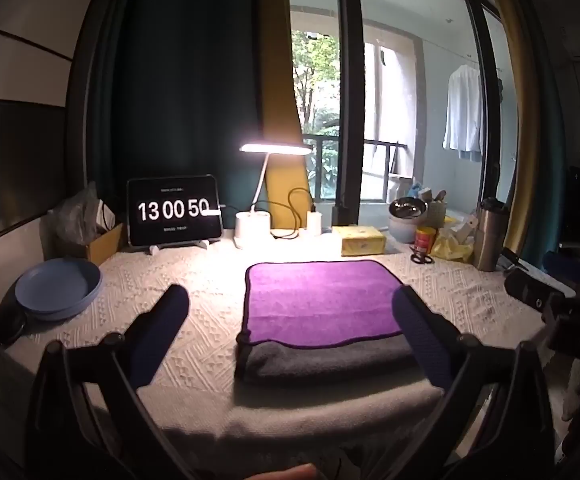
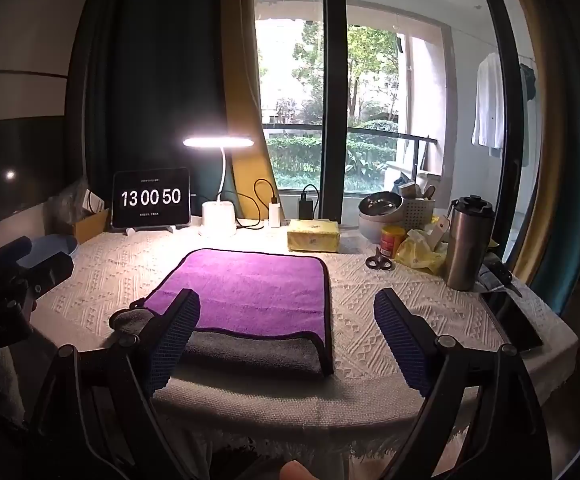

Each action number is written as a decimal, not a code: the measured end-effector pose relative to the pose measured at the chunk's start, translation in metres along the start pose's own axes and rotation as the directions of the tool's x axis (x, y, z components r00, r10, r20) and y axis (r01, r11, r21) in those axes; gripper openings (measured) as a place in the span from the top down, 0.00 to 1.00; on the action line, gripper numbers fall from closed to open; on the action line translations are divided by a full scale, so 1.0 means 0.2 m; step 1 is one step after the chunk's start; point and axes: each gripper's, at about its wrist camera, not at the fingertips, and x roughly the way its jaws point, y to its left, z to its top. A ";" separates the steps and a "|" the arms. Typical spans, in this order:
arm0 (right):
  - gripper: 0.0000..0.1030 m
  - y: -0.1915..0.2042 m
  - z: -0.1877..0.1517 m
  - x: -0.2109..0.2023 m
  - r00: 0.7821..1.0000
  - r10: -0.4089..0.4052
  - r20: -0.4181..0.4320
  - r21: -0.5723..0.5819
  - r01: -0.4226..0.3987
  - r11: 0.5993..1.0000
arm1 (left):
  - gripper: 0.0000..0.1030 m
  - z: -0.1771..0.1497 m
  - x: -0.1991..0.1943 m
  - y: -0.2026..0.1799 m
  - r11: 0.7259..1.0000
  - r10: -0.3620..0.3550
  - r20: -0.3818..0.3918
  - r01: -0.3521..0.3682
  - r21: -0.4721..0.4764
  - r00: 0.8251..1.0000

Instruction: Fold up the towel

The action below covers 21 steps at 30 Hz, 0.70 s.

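Towel (image 1: 322,304), purple over a grey layer, lies folded flat near the table's front edge, on the white patterned cloth (image 1: 194,280). Both claws hang before that edge, off the fabric: left gripper (image 1: 290,320) with fingers spread wide, right gripper (image 2: 286,320) likewise apart. Farther back, a lit lamp (image 1: 274,148) and clock tablet (image 1: 174,210) line the far edge.

Ahead of our left gripper (image 1: 290,316) the towel (image 1: 322,300) lies on the table (image 1: 170,288). A plate (image 1: 58,288) sits left, a lamp (image 1: 252,228) behind.
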 end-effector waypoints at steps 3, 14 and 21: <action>0.12 0.00 0.00 0.00 1.000 0.000 0.000 0.000 0.000 1.000 | 0.01 0.00 0.00 0.00 1.000 0.001 0.001 -0.001 -0.001 1.000; 0.12 0.01 0.00 0.02 1.000 0.005 -0.008 -0.001 -0.005 1.000 | 0.01 0.00 -0.01 0.00 1.000 -0.001 -0.002 0.001 0.000 1.000; 0.12 0.01 0.00 0.02 1.000 0.005 -0.009 -0.002 -0.005 1.000 | 0.01 0.00 0.00 0.00 1.000 0.000 -0.001 0.000 -0.002 1.000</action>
